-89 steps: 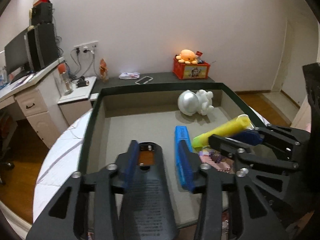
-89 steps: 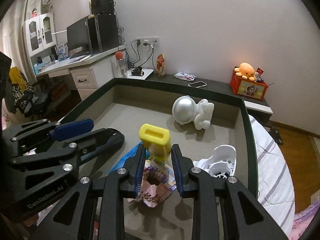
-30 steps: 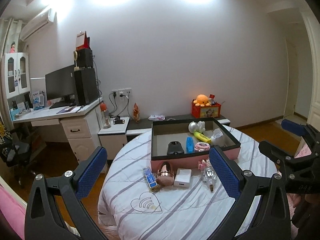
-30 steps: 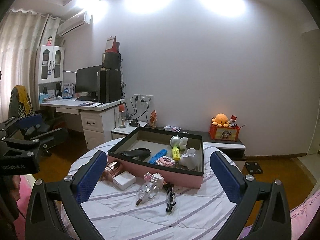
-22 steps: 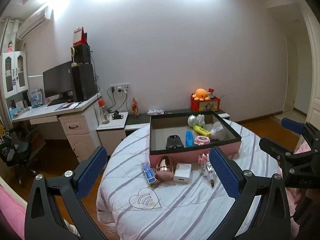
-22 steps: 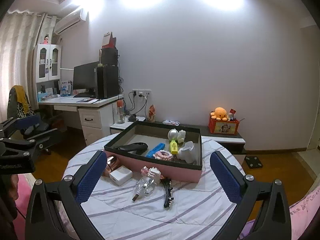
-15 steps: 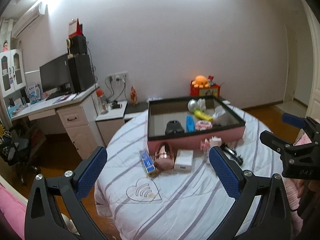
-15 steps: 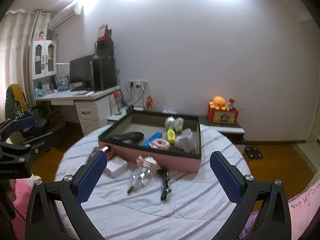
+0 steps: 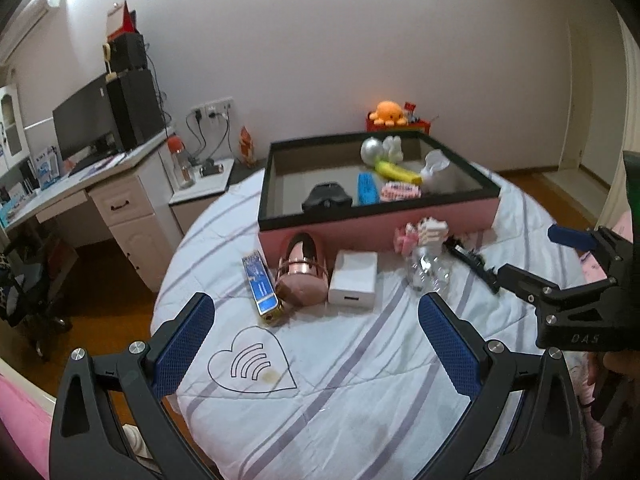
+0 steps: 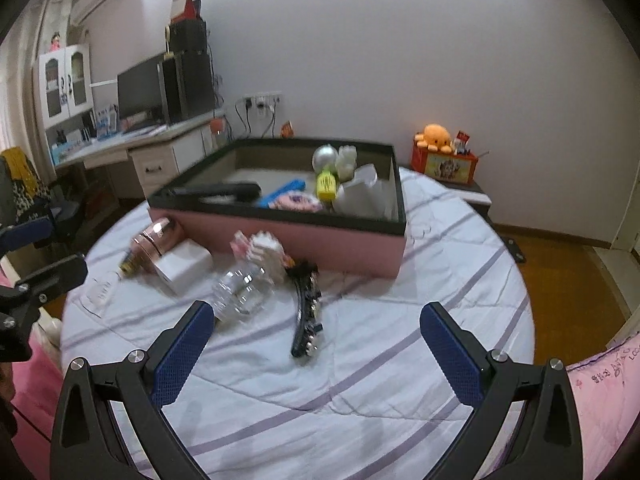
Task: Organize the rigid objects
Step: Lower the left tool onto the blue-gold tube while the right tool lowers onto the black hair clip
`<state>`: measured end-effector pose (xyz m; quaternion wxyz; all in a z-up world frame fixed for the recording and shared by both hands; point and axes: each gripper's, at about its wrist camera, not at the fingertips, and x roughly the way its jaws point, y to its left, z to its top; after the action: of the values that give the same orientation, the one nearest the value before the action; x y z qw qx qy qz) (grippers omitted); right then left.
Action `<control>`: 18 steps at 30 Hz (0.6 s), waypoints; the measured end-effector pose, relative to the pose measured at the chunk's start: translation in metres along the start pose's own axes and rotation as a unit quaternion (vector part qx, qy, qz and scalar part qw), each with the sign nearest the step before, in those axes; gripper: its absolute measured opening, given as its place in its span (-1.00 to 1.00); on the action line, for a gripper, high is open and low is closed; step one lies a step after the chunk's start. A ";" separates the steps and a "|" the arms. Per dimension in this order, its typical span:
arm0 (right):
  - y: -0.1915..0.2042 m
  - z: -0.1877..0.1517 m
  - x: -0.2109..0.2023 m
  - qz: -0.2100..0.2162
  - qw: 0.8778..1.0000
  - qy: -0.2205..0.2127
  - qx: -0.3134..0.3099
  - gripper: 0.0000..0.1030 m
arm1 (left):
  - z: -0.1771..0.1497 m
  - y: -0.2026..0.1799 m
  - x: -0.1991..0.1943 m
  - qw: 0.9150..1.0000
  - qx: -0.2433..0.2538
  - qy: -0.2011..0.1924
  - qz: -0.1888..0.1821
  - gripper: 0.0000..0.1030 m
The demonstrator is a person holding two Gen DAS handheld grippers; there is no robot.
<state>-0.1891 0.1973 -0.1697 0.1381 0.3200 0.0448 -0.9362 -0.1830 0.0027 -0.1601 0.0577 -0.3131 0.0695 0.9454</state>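
Left wrist view: the left gripper (image 9: 316,340) and right gripper (image 10: 316,346) both gape wide, empty, above the table (image 9: 340,380). One tray (image 9: 376,224) holds about six items; six more lie near its front, the bottle (image 10: 240,294) blurred.

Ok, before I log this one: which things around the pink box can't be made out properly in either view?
- Clear glass item: blurred in the right view, small in the left; what it is can't be told.
- Blue stick: label too small in the left view; in the right, mostly hidden behind the rose-gold case.
- Things in the pink box: near wall cuts off their bases in the right view.
- Black clip: far end hidden by the right gripper.
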 end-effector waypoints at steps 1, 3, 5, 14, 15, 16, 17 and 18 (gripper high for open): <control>-0.001 -0.001 0.006 -0.001 1.000 0.007 -0.002 1.00 | -0.001 0.001 0.004 1.000 0.001 0.006 0.001 1.00; -0.002 -0.001 0.016 -0.005 1.000 0.019 -0.007 1.00 | -0.003 0.004 0.011 1.000 -0.001 0.013 0.004 1.00; -0.003 0.000 0.027 -0.008 0.999 0.033 -0.012 1.00 | -0.005 0.009 0.018 1.000 -0.006 0.021 0.007 1.00; -0.001 0.007 0.065 0.014 0.995 0.092 -0.030 0.28 | -0.009 0.034 0.040 0.998 -0.033 0.044 0.029 1.00; -0.001 0.007 0.068 0.020 0.995 0.098 -0.030 0.05 | -0.010 0.036 0.042 0.998 -0.038 0.046 0.032 1.00; -0.001 0.007 0.070 0.023 0.994 0.100 -0.030 0.05 | -0.010 0.040 0.045 0.997 -0.044 0.047 0.034 1.00; -0.001 0.008 0.071 0.024 0.994 0.099 -0.032 0.05 | -0.010 0.042 0.047 0.997 -0.049 0.048 0.035 1.00; -0.001 0.009 0.072 0.024 0.994 0.101 -0.032 0.04 | -0.011 0.044 0.049 0.997 -0.055 0.051 0.035 1.00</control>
<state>-0.2491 0.1802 -0.2068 0.1656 0.4089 0.0807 -0.8938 -0.2224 -0.0397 -0.1944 0.0033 -0.3611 0.0309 0.9320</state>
